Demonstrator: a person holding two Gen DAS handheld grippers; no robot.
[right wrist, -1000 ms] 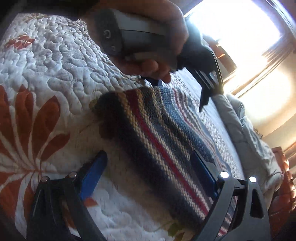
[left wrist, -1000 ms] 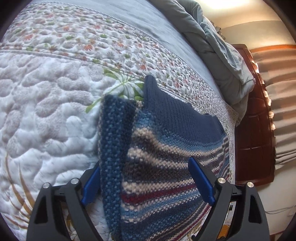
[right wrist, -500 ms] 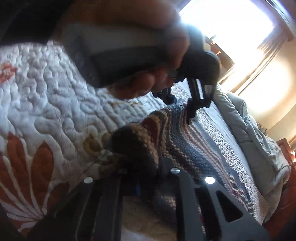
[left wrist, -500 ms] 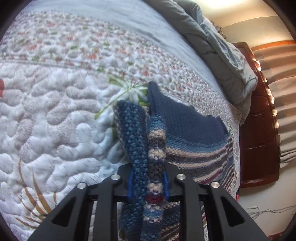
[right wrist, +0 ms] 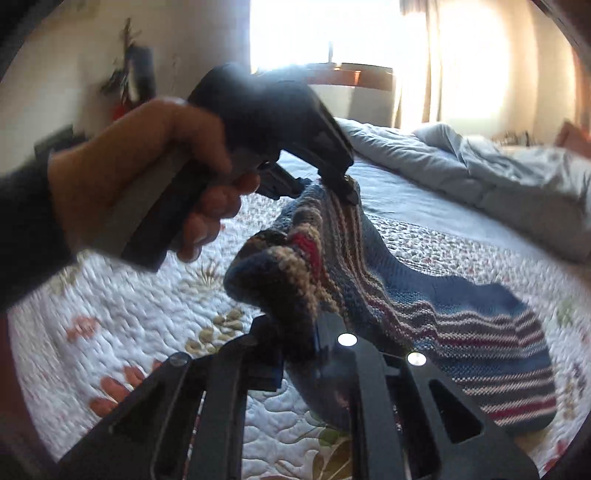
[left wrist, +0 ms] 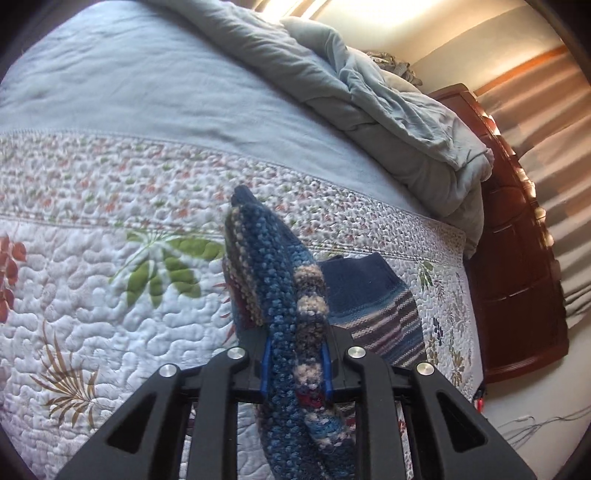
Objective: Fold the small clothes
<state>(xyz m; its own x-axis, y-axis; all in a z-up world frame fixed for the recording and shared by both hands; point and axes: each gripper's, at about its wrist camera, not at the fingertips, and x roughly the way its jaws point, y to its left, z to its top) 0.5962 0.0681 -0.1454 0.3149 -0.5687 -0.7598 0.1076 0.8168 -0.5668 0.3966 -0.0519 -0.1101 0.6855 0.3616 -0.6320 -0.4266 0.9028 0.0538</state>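
A small knitted sweater (left wrist: 291, 295), navy with blue, beige and red stripes, hangs partly lifted above the floral quilt (left wrist: 92, 277). My left gripper (left wrist: 295, 354) is shut on a bunched edge of it. My right gripper (right wrist: 299, 350) is shut on another bunched corner of the sweater (right wrist: 424, 317). The far striped end still rests on the quilt. The right wrist view also shows a hand (right wrist: 147, 177) holding the left gripper (right wrist: 343, 188), which pinches the sweater's upper edge. The knit sags between the two grips.
A crumpled grey-blue duvet (left wrist: 388, 110) is heaped along the far side of the bed. A dark wooden bed end (left wrist: 517, 258) stands at the right, with cables on the floor (left wrist: 535, 424). A bright window (right wrist: 332, 33) lies behind the bed.
Both grippers stood open around the flat sweater's edge. They closed on it and rose, pulling that edge up off the quilt. The right gripper also rolled.
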